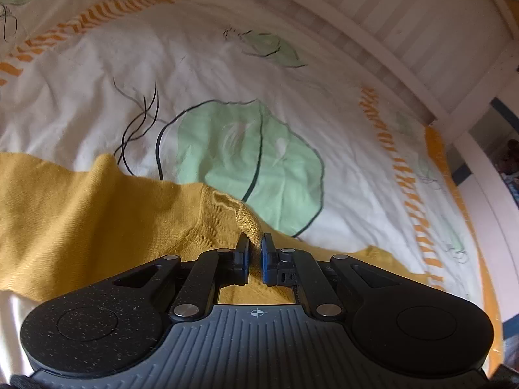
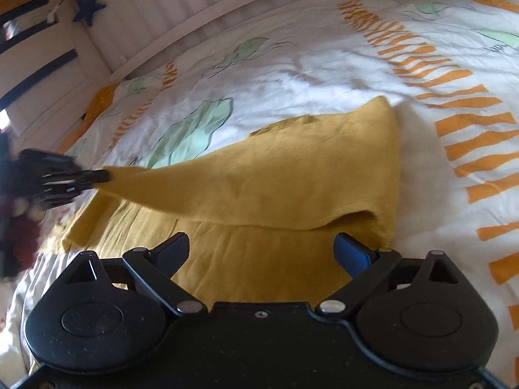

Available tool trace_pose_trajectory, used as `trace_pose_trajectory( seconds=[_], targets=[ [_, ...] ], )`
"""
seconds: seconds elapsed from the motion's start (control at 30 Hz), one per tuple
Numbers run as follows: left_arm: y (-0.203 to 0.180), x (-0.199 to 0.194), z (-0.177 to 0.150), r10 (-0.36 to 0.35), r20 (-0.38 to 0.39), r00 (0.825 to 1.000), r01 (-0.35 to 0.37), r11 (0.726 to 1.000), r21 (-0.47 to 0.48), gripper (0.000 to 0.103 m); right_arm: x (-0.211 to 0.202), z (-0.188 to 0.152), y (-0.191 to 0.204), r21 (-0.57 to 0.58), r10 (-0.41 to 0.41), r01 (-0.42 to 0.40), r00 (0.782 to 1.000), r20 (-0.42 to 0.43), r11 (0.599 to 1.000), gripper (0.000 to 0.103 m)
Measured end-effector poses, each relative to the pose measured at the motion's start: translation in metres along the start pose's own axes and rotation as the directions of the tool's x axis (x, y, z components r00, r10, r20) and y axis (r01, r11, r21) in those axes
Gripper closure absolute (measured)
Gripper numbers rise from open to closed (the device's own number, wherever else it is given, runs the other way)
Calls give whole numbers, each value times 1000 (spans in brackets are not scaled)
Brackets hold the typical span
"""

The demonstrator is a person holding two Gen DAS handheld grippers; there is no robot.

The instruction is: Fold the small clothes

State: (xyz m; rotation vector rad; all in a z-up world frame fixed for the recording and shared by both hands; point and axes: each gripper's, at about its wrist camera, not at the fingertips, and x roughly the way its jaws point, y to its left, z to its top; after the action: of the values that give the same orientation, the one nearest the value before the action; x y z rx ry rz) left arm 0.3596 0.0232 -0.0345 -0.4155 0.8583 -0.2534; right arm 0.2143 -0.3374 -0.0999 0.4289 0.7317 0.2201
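A mustard-yellow knit garment (image 2: 275,178) lies on a white bedspread with green and orange patterns (image 2: 308,64). My left gripper (image 1: 255,243) is shut on a ribbed edge of the garment (image 1: 248,222) and lifts it. In the right wrist view the left gripper (image 2: 103,175) holds that corner up at the left, with the cloth stretched and partly folded over itself. My right gripper (image 2: 262,249) is open and empty, just above the near part of the garment.
A white slatted bed frame (image 2: 146,9) runs along the far edge of the bedspread, with a blue star (image 2: 88,6) hanging on it. A dark red soft object (image 2: 22,236) lies at the bed's left edge.
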Motion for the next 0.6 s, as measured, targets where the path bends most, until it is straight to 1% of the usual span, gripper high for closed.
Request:
trace_pose_trajectory(
  seconds=[0.1,0.13,0.2,0.27,0.33,0.43,0.53,0.6],
  targets=[
    [-5,-19,-2,-19,23,1000,19,999,32,96,-4,2,-8,43,-25,25,1000,11,999,6],
    [-5,-23,-2,-16,31,999,15,999,47,96,-5,3,-11,60,-39,38,999,16,998,6],
    [-4,-25,-5,2,47,999,-6,996,90,96,-7,4,-16,90,-50,48,999,22,995,6],
    [0,-19,-11,41,42,998,-46,991,126,96,-7,5,-21,127,-46,43,999,19,991,7],
    [6,-9,-20,87,13,996,-88,982,166,96,-7,5,-24,141,-47,45,999,15,989,7],
    [19,6,-35,155,-29,988,-146,969,200,96,-6,5,-22,127,-58,57,998,6,990,7],
    [33,17,-47,180,-81,980,-163,970,182,95,-6,5,-22,130,-59,58,998,2,990,7],
    [40,19,-55,188,-91,978,-169,968,185,92,-7,5,-22,133,-59,58,998,2,989,7]
  ],
)
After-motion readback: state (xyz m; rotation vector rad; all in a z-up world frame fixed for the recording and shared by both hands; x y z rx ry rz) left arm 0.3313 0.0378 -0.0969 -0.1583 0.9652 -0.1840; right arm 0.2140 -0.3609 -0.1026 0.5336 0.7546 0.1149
